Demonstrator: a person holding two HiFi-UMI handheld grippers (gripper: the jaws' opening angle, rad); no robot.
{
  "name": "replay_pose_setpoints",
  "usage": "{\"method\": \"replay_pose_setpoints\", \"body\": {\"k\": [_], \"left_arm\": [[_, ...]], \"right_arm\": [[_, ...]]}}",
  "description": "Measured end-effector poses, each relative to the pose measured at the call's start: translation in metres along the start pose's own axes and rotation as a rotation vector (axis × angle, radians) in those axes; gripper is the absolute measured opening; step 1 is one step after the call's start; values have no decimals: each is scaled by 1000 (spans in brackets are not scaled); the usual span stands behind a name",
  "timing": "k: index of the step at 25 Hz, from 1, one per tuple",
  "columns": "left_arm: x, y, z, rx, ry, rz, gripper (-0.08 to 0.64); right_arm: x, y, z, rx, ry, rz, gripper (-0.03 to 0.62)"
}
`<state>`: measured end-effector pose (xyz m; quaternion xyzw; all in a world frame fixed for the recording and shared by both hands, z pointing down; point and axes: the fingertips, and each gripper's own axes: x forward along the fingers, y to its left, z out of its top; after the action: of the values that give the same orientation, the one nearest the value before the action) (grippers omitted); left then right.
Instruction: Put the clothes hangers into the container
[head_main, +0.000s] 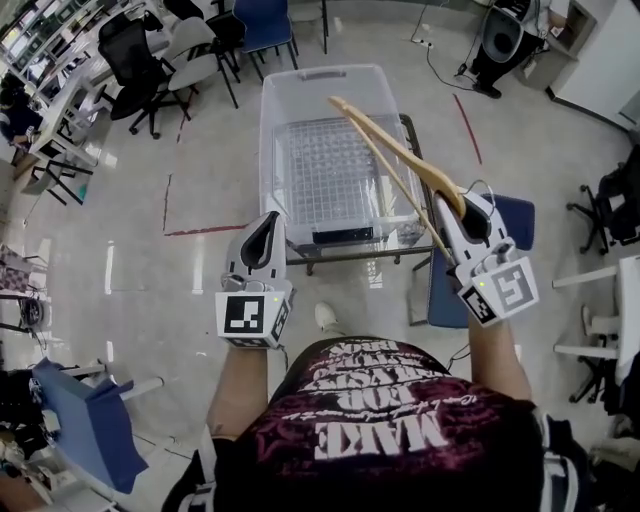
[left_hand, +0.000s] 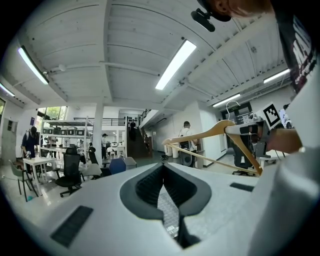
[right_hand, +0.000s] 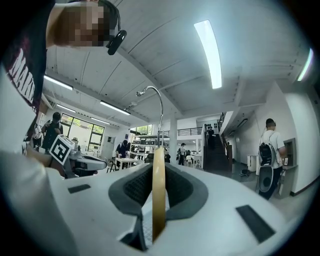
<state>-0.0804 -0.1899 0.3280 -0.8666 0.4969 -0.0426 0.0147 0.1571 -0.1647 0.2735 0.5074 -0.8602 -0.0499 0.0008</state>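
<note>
A clear plastic container (head_main: 275, 130) stands on a small table in front of me, and I see nothing inside it. My right gripper (head_main: 462, 205) is shut on a wooden clothes hanger (head_main: 400, 150) near its metal hook, and the hanger's arms slant up and left above the container's right side. In the right gripper view the hanger's wood (right_hand: 159, 190) stands edge-on between the pads, with the hook (right_hand: 159, 107) curving above. My left gripper (head_main: 268, 222) is at the container's near left corner, jaws together and holding nothing. From the left gripper view the hanger (left_hand: 215, 132) shows to the right.
Black and grey office chairs (head_main: 150, 60) stand at the back left, and a blue chair (head_main: 265, 25) is behind the container. A blue seat (head_main: 510, 225) is below my right gripper. A blue-draped chair (head_main: 85, 420) is at the lower left. People stand farther off in the room.
</note>
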Motion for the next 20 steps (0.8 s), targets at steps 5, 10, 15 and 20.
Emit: {"method": "replay_pose_setpoints", "body": {"k": [5,10,15,20], "left_arm": [[14,21,-6,2,8,-30,6],[30,46,-9,-7,0,-56,6],[39,76,-10,-28,-19,-83,6],[48,89,-9,-54,-43,-106,6]], "right_arm": [[24,8,-3,-1,7,-3,61],[51,11,-1,-11,5,-20,61],[79,28,4,-18,1,-22,61],[98,39,7,-23,19,-2,61]]}}
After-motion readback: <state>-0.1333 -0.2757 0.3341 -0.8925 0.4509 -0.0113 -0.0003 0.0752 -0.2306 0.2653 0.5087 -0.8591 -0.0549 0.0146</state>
